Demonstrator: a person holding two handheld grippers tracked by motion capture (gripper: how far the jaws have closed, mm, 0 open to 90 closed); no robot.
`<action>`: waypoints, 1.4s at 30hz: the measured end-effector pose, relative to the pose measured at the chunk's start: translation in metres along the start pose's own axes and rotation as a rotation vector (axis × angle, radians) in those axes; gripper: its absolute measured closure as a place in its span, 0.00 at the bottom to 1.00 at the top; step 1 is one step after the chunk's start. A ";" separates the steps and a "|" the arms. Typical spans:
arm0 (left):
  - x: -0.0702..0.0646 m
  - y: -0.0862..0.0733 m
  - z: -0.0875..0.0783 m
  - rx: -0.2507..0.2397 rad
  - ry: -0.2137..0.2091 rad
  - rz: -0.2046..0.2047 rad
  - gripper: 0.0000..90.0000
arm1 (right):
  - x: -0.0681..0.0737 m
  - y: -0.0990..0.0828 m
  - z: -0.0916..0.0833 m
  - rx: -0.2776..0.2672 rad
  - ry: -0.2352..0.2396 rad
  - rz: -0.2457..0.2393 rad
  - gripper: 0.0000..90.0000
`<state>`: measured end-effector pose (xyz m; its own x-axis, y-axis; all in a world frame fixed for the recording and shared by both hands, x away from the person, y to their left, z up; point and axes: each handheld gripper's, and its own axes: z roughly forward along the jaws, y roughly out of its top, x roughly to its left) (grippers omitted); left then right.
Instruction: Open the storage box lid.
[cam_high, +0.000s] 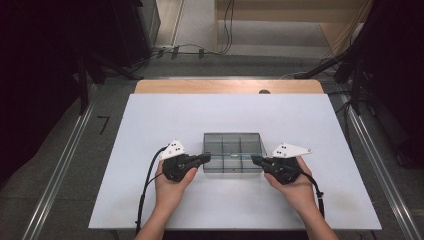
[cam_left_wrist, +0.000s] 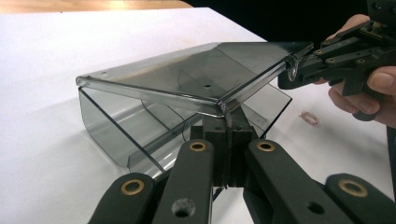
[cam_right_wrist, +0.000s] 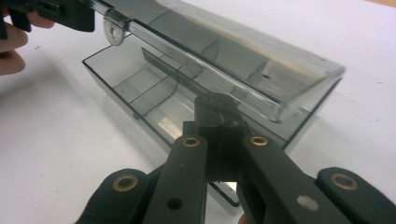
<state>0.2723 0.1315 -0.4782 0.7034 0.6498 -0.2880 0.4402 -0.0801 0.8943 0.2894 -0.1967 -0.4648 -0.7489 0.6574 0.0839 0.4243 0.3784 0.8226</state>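
A smoky see-through compartment box (cam_high: 232, 145) sits on the white table top (cam_high: 150, 120), a little toward the person's side. Its hinged lid (cam_left_wrist: 187, 74) is raised partway, and dividers show inside the base (cam_right_wrist: 140, 88). My left gripper (cam_high: 206, 158) is shut on the left end of the lid's front lip, pads (cam_left_wrist: 212, 135) pinched at the lid's corner. My right gripper (cam_high: 256, 160) is shut on the lip's other end, its jaws (cam_right_wrist: 218, 107) closed on the edge of the lid (cam_right_wrist: 243, 51). A small round tab (cam_right_wrist: 112, 30) hangs from the lip by the left gripper.
A strip of wooden table edge (cam_high: 230, 86) runs behind the white top. A small pinkish ring (cam_left_wrist: 308, 117) lies on the white surface beside the box. Metal rails (cam_high: 65, 155) and cables lie on the floor around the table, with dark stands at the back corners.
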 end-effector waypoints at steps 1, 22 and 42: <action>0.000 0.001 0.000 0.000 0.003 0.003 1.00 | -0.001 0.000 -0.001 -0.001 -0.002 0.000 0.99; 0.002 0.003 -0.006 -0.030 0.095 0.043 0.99 | -0.009 0.010 -0.012 -0.060 -0.031 0.010 0.99; 0.018 0.009 0.004 0.004 0.027 0.017 0.19 | -0.016 0.025 -0.010 -0.096 -0.027 0.008 0.99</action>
<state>0.2914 0.1394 -0.4766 0.6954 0.6685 -0.2635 0.4308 -0.0943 0.8975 0.3071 -0.2037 -0.4398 -0.7312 0.6778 0.0766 0.3785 0.3097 0.8723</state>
